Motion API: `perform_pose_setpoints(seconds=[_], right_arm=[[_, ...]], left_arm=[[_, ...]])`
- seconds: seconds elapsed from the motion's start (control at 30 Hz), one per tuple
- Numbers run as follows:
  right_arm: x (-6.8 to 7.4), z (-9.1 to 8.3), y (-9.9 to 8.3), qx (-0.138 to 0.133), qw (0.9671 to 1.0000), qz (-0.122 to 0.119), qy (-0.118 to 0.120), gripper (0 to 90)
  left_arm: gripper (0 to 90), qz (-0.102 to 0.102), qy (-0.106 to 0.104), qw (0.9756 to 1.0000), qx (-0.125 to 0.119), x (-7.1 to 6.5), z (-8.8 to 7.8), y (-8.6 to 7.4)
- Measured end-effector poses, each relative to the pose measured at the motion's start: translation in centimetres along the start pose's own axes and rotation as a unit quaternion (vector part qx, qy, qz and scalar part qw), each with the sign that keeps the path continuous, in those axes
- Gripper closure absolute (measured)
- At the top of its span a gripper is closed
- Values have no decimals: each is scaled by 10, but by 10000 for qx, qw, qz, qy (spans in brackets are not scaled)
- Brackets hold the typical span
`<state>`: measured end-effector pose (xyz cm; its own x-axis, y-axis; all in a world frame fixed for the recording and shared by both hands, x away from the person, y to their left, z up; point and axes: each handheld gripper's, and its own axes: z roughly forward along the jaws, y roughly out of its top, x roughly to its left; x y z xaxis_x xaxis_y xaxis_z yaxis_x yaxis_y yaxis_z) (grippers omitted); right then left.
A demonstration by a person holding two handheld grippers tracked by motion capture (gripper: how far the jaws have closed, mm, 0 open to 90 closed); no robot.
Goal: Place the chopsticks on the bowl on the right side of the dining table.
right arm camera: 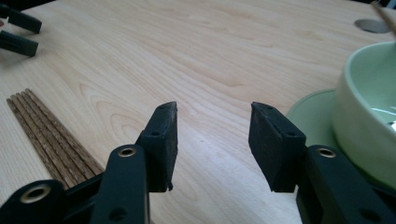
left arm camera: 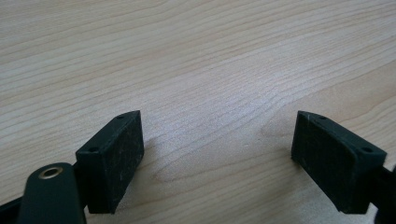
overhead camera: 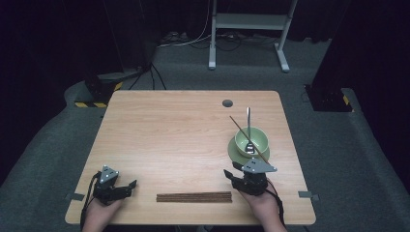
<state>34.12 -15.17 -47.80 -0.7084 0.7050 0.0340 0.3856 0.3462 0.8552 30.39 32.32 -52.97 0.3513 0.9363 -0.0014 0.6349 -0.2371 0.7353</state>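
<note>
On the pale wooden table the right gripper sits at about five o'clock, its black jaws partly apart with nothing between them, only bare wood. The row of dark brown wooden chopsticks lies flat at six o'clock, just beside that gripper at its nine o'clock. The round pale green ceramic bowl, on a matching green saucer, stands at the gripper's twelve o'clock, holding a metal spoon and one leaning brown chopstick. The left gripper, at seven o'clock, gapes wide and empty
</note>
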Motion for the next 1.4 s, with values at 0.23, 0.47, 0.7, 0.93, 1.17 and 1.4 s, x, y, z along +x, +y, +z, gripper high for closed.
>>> perform_pose_setpoints(seconds=[0.23, 0.47, 0.7, 0.93, 1.17, 1.4], right_arm=[[5, 11, -5, 100, 9997, 52, 195, 494], [6, 18, -10, 265, 9988, 130, 397, 499], [9, 22, -16, 452, 9971, 126, 600, 529], [9, 25, -20, 678, 9947, 150, 756, 567], [21, 34, -22, 870, 9914, -107, 974, 566], [32, 41, -21, 997, 9886, -290, 1088, 574]], left_arm=[[170, -2, 17, 10000, 2, 0, 0, 0], [169, -7, 21, 10000, 4, 0, 0, 0], [169, -7, 10, 10000, 3, 0, 0, 0], [170, -14, -5, 10000, 0, 0, 0, 0], [171, -12, -9, 10000, -2, 0, 0, 0], [171, -2, -8, 10000, 4, 0, 0, 0]])
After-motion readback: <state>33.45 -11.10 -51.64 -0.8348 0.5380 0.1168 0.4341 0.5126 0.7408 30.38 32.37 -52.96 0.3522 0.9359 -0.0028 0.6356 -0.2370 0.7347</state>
